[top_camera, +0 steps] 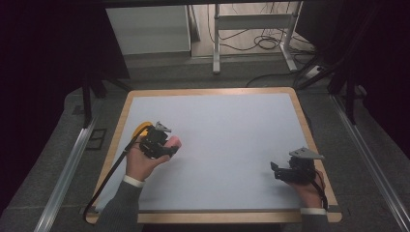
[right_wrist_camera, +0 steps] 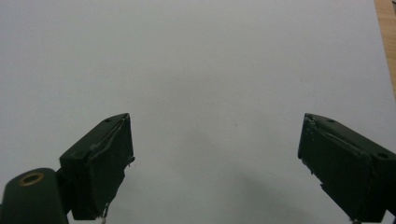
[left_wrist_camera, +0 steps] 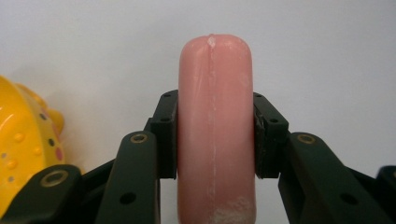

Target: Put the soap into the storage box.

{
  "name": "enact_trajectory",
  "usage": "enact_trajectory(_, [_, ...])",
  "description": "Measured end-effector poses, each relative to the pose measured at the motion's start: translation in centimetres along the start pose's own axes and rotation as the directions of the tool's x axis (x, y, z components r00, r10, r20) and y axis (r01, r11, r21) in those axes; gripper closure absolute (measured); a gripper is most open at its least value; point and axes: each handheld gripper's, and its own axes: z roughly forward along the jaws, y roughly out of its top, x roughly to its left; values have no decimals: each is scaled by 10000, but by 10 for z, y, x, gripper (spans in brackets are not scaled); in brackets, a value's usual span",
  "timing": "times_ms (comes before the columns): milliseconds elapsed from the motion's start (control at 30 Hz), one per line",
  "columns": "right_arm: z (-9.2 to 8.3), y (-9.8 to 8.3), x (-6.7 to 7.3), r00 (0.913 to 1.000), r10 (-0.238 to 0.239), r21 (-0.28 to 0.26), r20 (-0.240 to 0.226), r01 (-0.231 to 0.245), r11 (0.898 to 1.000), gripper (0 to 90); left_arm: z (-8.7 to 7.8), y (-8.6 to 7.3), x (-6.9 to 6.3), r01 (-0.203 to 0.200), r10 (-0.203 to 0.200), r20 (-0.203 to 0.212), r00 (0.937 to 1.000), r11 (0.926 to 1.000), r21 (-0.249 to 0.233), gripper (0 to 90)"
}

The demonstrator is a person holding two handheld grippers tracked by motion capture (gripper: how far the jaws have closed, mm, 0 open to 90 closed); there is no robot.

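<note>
A smooth pink rounded object (left_wrist_camera: 215, 130), like a toy sausage, stands between the jaws of my left gripper (left_wrist_camera: 215, 135), whose pads press on both its sides. In the high view that left gripper (top_camera: 167, 145) sits at the table's left, with the pink object (top_camera: 175, 141) poking out past its tip. A yellow toy with coloured dots (left_wrist_camera: 25, 140) lies just beside it, and the yellow toy (top_camera: 140, 128) peeks out behind the gripper. My right gripper (top_camera: 275, 170) rests at the right front, and in its own view the right gripper (right_wrist_camera: 215, 158) stands open over bare mat.
A pale blue mat (top_camera: 227, 140) covers the wooden table (top_camera: 300, 104). Beyond the table stand a white cabinet (top_camera: 150, 29) and a metal frame (top_camera: 251, 24) with cables on the floor. Black cables trail from both grippers toward the front edge.
</note>
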Motion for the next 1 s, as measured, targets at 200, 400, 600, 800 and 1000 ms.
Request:
enact_trajectory(200, [0,0,0,10000,16,11,-8,-16,10000,101,-2,1,5,118,-118,-3,9999,9999,-81,601])
enact_trajectory(400, [1,0,0,10000,6,22,-4,-6,10000,101,-4,2,11,115,-116,-201,9997,9999,-65,601])
enact_trajectory(600, [2,-1,1,10000,-31,41,1,31,10000,101,-8,2,17,195,-199,-268,9994,9997,-136,601])
enact_trajectory(800, [1,-1,0,10000,-10,23,10,10,10000,101,-9,3,22,260,-265,-387,9989,9996,-123,601])
enact_trajectory(1000, [1,-1,1,10000,-24,50,8,24,10000,101,-11,3,27,350,-358,-438,9984,9992,-187,601])
